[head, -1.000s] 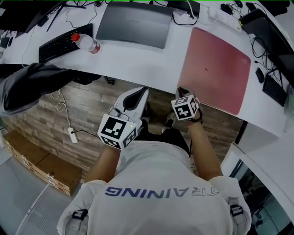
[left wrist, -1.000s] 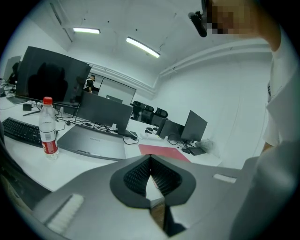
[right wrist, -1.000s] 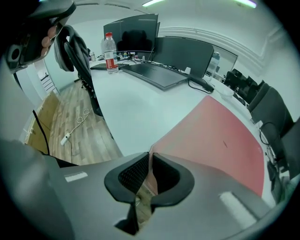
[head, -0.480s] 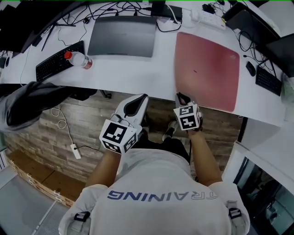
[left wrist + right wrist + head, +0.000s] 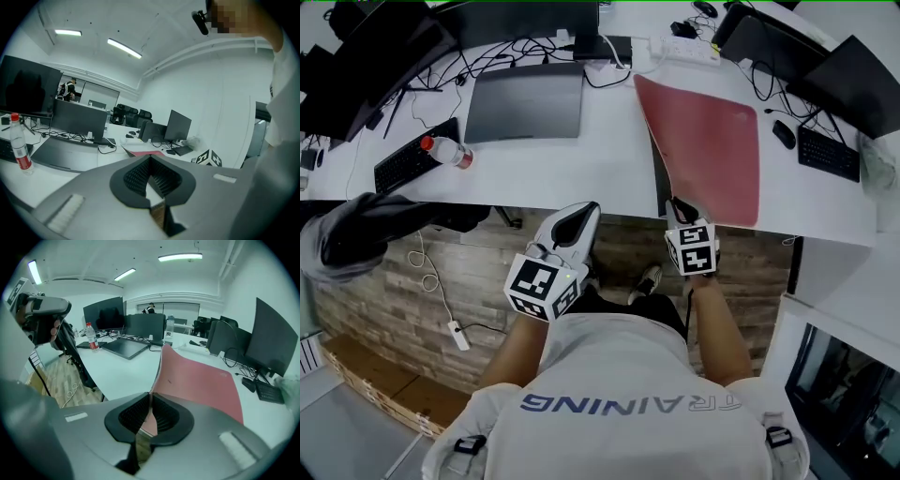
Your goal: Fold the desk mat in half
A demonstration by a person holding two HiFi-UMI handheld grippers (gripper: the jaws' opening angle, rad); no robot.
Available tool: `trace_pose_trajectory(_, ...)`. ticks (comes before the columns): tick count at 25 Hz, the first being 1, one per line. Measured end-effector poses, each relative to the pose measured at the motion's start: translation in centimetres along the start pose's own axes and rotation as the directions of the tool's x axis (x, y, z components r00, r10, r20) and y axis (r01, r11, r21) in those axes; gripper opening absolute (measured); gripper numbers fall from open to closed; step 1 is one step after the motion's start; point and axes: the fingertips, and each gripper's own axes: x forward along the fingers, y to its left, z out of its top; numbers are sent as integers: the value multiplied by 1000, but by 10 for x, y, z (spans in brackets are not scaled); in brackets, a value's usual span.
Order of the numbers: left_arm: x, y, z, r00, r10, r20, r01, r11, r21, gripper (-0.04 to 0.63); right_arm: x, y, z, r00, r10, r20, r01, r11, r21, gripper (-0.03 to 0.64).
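Desk mat (image 5: pixel 712 141), red, lies on the white worktop (image 5: pixel 581 169) directly ahead of the right tongs (image 5: pixel 676 202). The right tongs are pressed together on the mat's near left corner; in the right gripper view the thin red edge runs between the ribbed pads of the right tongs (image 5: pixel 149 416), pinched at the tips. From that pinch the desk mat (image 5: pixel 197 380) rises: its left edge stands clear of the worktop and curls upward away from the tongs, showing a dark underside in the head view. The half of the mat to the right of the tongs lies flat on the worktop.

The left tongs (image 5: pixel 579 212) hang beside the right tongs, off the worktop's near edge and above the wooden floor (image 5: pixel 412 300), apart from the mat. In the left gripper view the left tongs (image 5: pixel 150 176) have their pads meeting at the tips, with nothing between them; a sliver of the desk mat (image 5: pixel 140 151) shows beyond them.

Ahead of the left tongs lies a grey pad (image 5: pixel 525 103), flat on the worktop. Farther to their left stand a water bottle (image 5: pixel 445 152) with a red cap and a black keyboard (image 5: pixel 412 159). Beyond the mat, to the right of the right tongs, sit a mouse (image 5: pixel 784 134) and a second keyboard (image 5: pixel 830 155).
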Motion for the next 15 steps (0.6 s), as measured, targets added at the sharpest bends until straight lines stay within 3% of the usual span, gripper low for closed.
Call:
trace_pose_trajectory(8,34,-61,1,999,-46,-10,46,998,35,0,-42,-61,-25,995,-82,56,80,996,35,41)
trace_pose_trajectory(15,62,-107,-4,998,-65,-27,66,996,59,0,-63,-116,-60,991,-115,61,105,984,143,41)
